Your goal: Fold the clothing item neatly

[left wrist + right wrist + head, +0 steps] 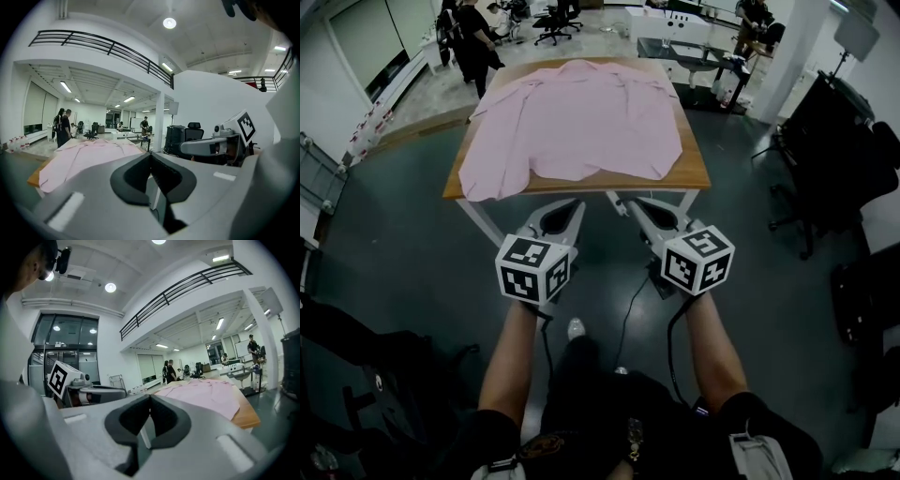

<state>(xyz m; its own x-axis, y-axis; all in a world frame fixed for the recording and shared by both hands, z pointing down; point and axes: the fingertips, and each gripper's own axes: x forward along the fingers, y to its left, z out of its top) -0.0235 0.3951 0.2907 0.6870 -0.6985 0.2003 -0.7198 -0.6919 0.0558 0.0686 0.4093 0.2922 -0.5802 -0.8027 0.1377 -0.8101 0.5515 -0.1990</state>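
My left claw point(151, 154) is pinched fully together, the dark pads meeting at the tip with nothing caught between them, and my right claw point(150, 397) is the same, closed and empty. From the head view both sit low in the middle of the frame, side by side and apart, their marker cubes nearest me and their tips angled slightly inward toward each other. They hang over the dark floor point(412, 272), just below the near edge of the wooden table point(581, 187), touching neither it nor the cloth. My bare forearms point(511, 361) run down from the cubes to the bottom of the frame, and black cables trail beside them. The pink shirt point(577, 122) lies spread flat over most of the tabletop in the upper middle of the frame, collar at the far end. One sleeve reaches the near left corner, and a wavy hem lies along the near side. In the left gripper view the shirt lies left of my closed tip; in the right gripper view it lies to the right. Beyond the table, at the upper left, two people in dark clothes point(473, 42) stand near office chairs point(555, 23), and a dark chair point(839, 159) stands at the right edge.
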